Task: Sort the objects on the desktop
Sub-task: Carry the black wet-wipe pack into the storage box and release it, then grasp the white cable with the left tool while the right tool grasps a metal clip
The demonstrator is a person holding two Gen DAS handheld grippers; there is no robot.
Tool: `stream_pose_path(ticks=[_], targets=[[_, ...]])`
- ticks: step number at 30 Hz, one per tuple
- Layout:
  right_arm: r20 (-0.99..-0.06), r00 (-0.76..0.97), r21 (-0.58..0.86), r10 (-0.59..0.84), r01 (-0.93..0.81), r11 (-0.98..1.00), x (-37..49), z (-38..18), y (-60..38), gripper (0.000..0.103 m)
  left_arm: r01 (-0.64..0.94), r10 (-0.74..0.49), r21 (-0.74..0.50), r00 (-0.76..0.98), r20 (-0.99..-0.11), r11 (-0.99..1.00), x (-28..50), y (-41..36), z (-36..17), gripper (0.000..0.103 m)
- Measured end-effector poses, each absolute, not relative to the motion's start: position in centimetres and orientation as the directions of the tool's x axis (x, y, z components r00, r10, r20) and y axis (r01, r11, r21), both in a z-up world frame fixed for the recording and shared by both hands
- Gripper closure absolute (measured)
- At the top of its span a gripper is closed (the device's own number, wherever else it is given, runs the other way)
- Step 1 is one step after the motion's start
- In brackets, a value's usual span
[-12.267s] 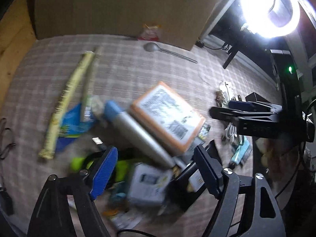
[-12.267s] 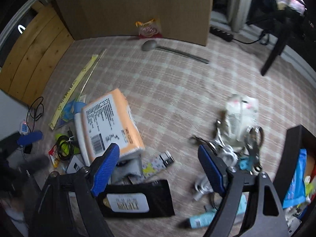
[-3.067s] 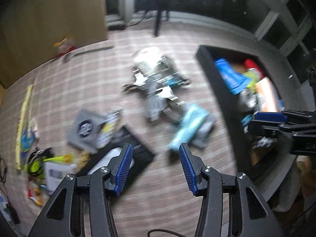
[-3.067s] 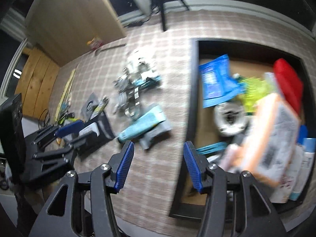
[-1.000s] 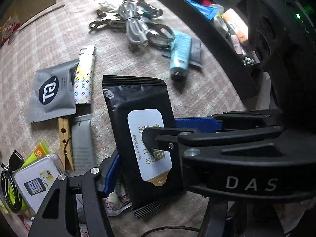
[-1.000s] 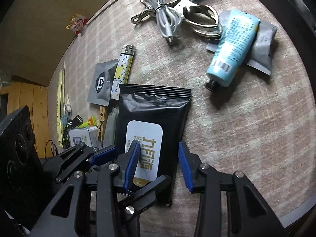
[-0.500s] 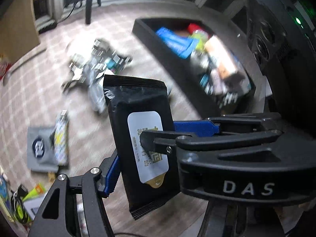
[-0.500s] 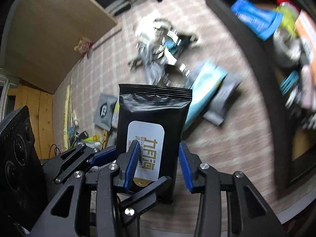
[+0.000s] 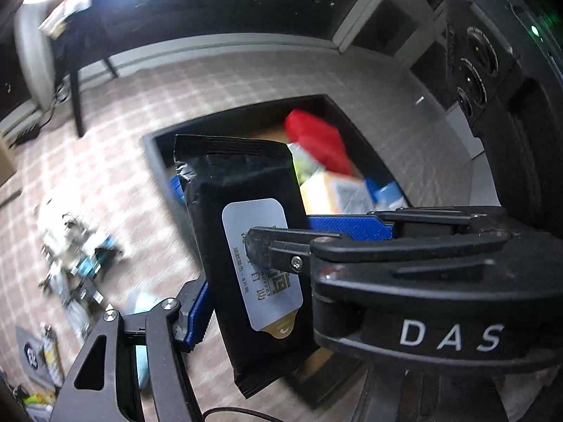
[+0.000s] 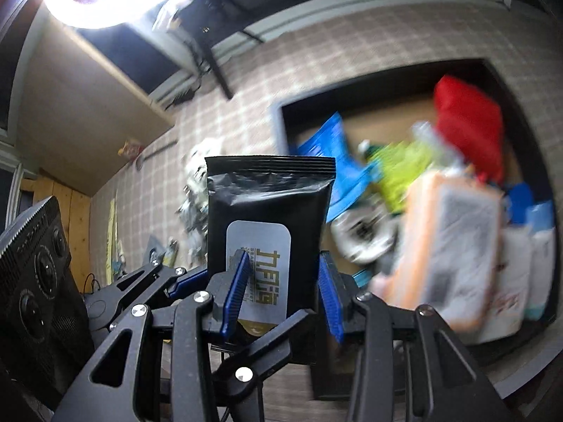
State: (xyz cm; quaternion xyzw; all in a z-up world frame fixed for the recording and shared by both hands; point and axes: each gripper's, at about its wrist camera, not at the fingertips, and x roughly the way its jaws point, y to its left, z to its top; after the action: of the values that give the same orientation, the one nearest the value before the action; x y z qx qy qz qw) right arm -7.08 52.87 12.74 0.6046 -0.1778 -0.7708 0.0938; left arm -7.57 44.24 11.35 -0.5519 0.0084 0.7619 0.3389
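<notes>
Blue-padded jaws of both grippers pinch one black wipes pack: the right gripper clamps its sides, the left gripper crosses at its lower part. Raised upright, the pack hangs above a checked cloth, before a dark tray crowded with packets.

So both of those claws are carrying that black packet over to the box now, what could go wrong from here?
Three things, I think.

The black wipes pack is soft, and both grippers, the right gripper and the left gripper, pinch only its lower end, so it could sag or slip free.

The dark bin already looks crowded, with a red item and an orange-edged pack, so the pack may perch on top.

If one gripper lets go late, the pack could twist.
</notes>
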Motion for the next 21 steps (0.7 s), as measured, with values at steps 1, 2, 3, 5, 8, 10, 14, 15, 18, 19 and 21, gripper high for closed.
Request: stream_pose_path(ticks=[1,2,3,5,8,10,14,15,18,19,21], targets=[[-0.899,-0.253,0.385,-0.356,-0.072,-0.92,-7.5,12.8,53.8,0.063,-0.527,0.507,-0.36,-0.162,-0.847,-0.77,-7.8,45.0,11.4,0.044],[-0.9,-0.255,0.384,-0.354,-0.074,-0.921,-8.0,12.9,54.5,0.063,-0.527,0.505,-0.358,-0.164,-0.847,-0.771,-8.1,45.6,11.4,0.044],[-0.9,-0.256,0.383,-0.354,-0.074,-0.921,-8.3,12.9,55.1,0.063,-0.526,0.501,-0.354,-0.166,-0.849,-0.774,-8.5,46.2,11.3,0.044],[-0.899,-0.256,0.383,-0.354,-0.074,-0.921,-9.1,12.8,56.4,0.063,-0.522,0.484,-0.336,-0.174,-0.858,-0.784,-9.2,47.4,11.2,0.044],[-0.903,-0.266,0.369,-0.337,-0.081,-0.926,-10.1,12.8,57.8,0.063,-0.509,0.439,-0.292,-0.196,-0.877,-0.81,-9.9,48.2,11.1,0.044],[-0.904,-0.293,0.351,-0.312,-0.088,-0.932,-10.6,13.2,58.6,0.062,-0.501,0.431,-0.282,-0.212,-0.877,-0.819,-10.2,48.5,11.2,0.044],[-0.896,-0.32,0.343,-0.307,-0.059,-0.938,-11.3,14.1,59.2,0.062,-0.505,0.421,-0.258,-0.238,-0.875,-0.823,-10.5,48.0,11.9,0.044],[-0.896,-0.323,0.337,-0.305,-0.047,-0.94,-11.4,14.4,59.1,0.062,-0.501,0.419,-0.256,-0.244,-0.875,-0.827,-10.7,47.6,12.1,0.044],[-0.893,-0.325,0.333,-0.311,-0.013,-0.943,-11.9,14.6,58.3,0.06,-0.488,0.412,-0.251,-0.255,-0.875,-0.836,-10.8,45.9,12.5,0.044],[-0.892,-0.324,0.333,-0.314,-0.002,-0.943,-12.0,14.6,58.0,0.057,-0.479,0.406,-0.248,-0.261,-0.876,-0.842,-10.9,45.3,12.7,0.044],[-0.895,-0.327,0.315,-0.304,0.02,-0.949,-12.2,14.6,57.4,0.054,-0.454,0.394,-0.244,-0.273,-0.878,-0.857,-11.0,43.6,12.8,0.044]])
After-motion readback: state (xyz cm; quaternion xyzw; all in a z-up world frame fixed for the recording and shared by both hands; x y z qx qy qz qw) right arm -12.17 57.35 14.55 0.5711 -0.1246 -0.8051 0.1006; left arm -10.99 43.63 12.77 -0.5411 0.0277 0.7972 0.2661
